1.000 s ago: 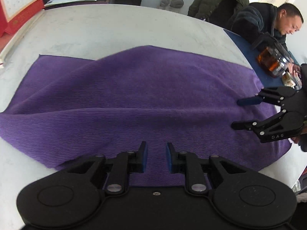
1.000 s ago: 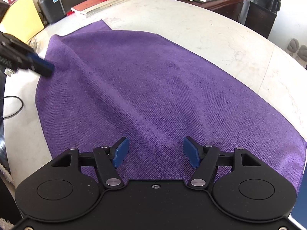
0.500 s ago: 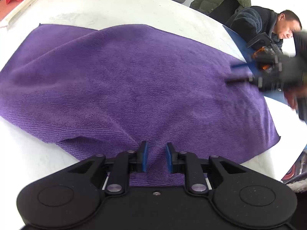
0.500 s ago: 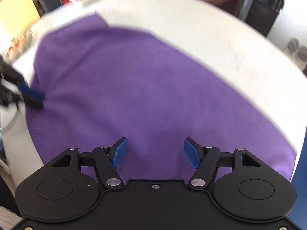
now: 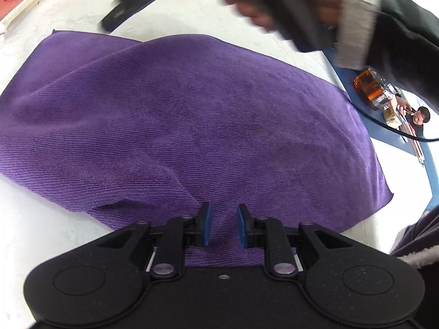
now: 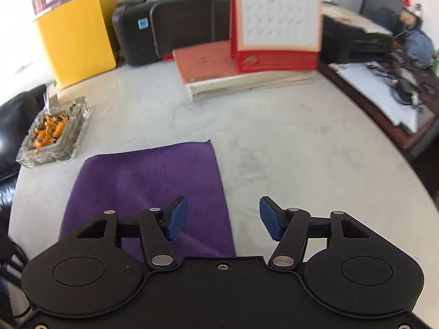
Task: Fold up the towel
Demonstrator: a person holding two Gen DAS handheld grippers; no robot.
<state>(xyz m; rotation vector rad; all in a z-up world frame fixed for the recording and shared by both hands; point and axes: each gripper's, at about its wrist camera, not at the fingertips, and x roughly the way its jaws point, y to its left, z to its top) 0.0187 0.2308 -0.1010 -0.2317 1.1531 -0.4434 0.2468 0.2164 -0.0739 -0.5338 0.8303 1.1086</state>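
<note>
Gripping a bunched fold of the purple ribbed microfibre towel (image 5: 197,126) on the pale table (image 6: 288,137), left gripper (image 5: 221,226) is nearly shut; right gripper (image 6: 223,218), half-open, closing, empty, straddles its corner edge — might grab only air.

One purple towel (image 5: 192,126) lies on one pale table (image 6: 288,142), flanked by two grippers, left (image 5: 221,224) and right (image 6: 223,218). Also on the table: one glass ashtray (image 6: 53,134), one desk calendar (image 6: 277,22), one amber teapot (image 5: 370,90).

The towel (image 6: 148,192) lies on the table (image 6: 288,150), an ashtray (image 6: 52,134) at its left, a calendar (image 6: 277,24) behind.
</note>
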